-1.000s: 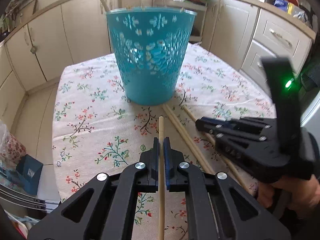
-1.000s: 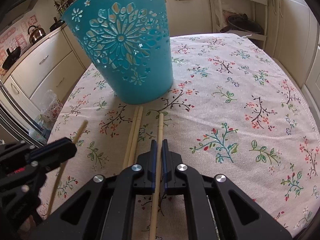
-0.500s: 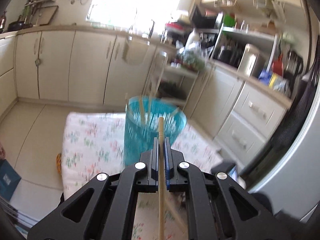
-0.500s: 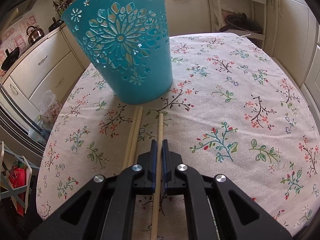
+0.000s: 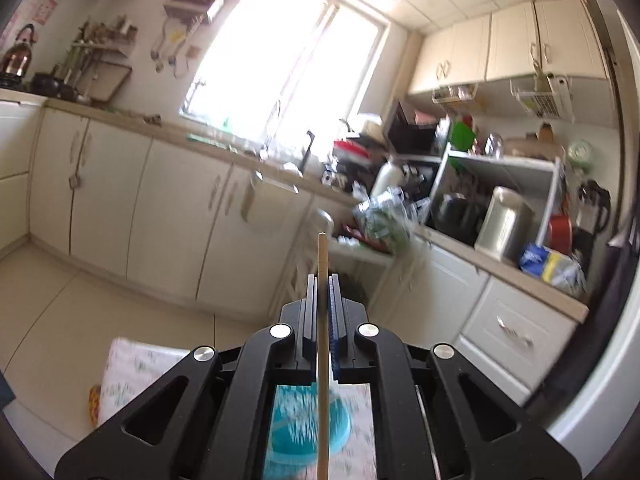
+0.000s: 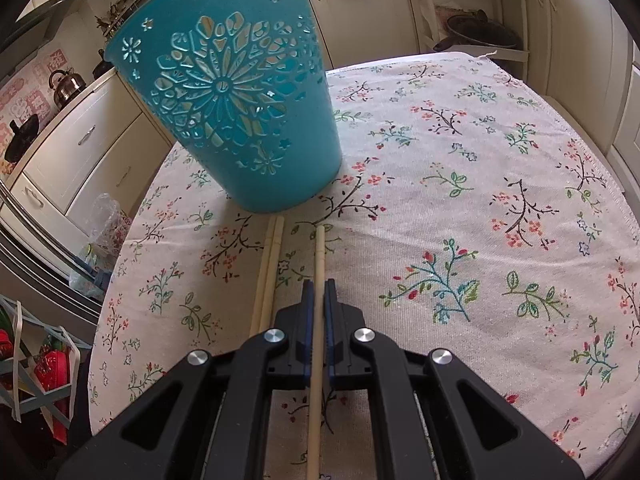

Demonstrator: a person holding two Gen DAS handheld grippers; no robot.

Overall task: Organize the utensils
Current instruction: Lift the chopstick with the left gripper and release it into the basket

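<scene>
My left gripper (image 5: 322,280) is shut on a wooden chopstick (image 5: 322,256) and holds it high, pointing at the kitchen counter; the teal perforated basket (image 5: 304,428) shows blurred far below between its arms. My right gripper (image 6: 319,286) is shut on another wooden chopstick (image 6: 320,252) lying on the floral tablecloth (image 6: 460,200), its tip pointing at the teal basket (image 6: 240,112) just ahead. A pair of chopsticks (image 6: 270,264) lies just left of the right gripper.
Cream cabinets (image 5: 120,200) and a cluttered counter (image 5: 460,208) fill the left wrist view under a bright window. In the right wrist view the table edge (image 6: 624,208) curves at the right, and a rack with red items (image 6: 44,360) stands low left.
My left gripper has lifted its chopstick from the table to high above the basket, tilting upward. My right gripper has stayed put on its chopstick.
</scene>
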